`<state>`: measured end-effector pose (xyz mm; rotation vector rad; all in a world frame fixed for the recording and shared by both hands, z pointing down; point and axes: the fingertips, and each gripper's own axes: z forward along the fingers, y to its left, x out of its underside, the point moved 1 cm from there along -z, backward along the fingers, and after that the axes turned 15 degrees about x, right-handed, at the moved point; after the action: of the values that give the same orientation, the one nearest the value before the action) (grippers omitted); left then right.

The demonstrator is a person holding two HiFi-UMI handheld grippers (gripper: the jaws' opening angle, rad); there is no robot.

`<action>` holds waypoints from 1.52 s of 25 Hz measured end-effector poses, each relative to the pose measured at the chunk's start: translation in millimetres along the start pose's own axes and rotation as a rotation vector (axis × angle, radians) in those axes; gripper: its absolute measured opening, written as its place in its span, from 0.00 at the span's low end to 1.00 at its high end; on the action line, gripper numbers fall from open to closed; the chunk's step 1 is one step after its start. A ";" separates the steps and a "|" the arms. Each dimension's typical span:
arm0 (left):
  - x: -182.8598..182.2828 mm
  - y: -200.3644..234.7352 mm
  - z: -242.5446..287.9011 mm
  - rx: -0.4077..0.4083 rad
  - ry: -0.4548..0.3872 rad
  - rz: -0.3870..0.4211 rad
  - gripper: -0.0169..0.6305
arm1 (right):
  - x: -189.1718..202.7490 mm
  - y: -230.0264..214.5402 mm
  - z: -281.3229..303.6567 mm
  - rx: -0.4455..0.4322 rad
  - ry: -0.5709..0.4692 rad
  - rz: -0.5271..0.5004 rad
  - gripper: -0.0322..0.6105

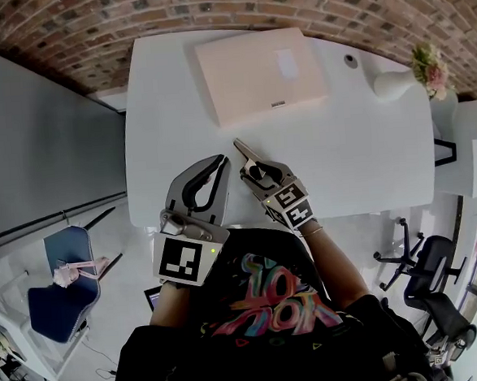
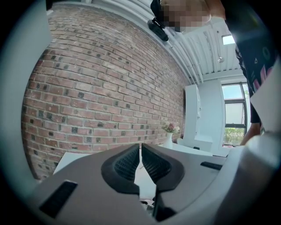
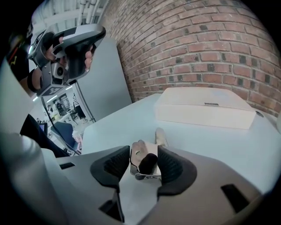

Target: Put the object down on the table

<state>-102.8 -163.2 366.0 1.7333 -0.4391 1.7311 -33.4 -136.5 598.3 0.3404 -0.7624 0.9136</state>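
The small metal object with a black knob lies on the white table, a little below the middle of the head view, and its thin pale tip points to the upper left of the frame. In the right gripper view it sits low in the centre, between the two dark pads. The right gripper has its jaws wide apart around the object. The pads stand just beside it and do not seem to press on it, so the object rests on the table by itself.

The left gripper is to the left of it in the head view, raised above the table edge. Its jaws are together at the tips, and nothing is between them in the left gripper view.

Above the object in the head view, a flat beige box lies on the far part of the table. A white vase with flowers is at the upper right. A brick wall fills the top of the frame, and a blue chair stands at the lower left.
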 end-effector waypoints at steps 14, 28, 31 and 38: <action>-11.6 -6.7 1.8 0.005 -0.012 0.025 0.08 | -33.1 -15.6 -31.8 0.016 -0.137 0.176 0.36; -33.3 -13.1 10.5 0.027 -0.051 0.069 0.08 | -128.3 -32.7 -104.0 0.045 -0.412 0.175 0.36; -38.4 -15.1 11.6 0.034 -0.066 0.072 0.08 | -147.9 -31.7 -124.7 0.041 -0.477 0.137 0.32; -47.1 -16.6 13.6 0.055 -0.082 0.069 0.08 | -185.5 -41.0 -171.3 0.064 -0.643 0.162 0.27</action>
<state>-85.4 -169.2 317.6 1.8527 -0.4965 1.7393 6.1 -171.6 348.0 0.6519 -1.3672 0.9909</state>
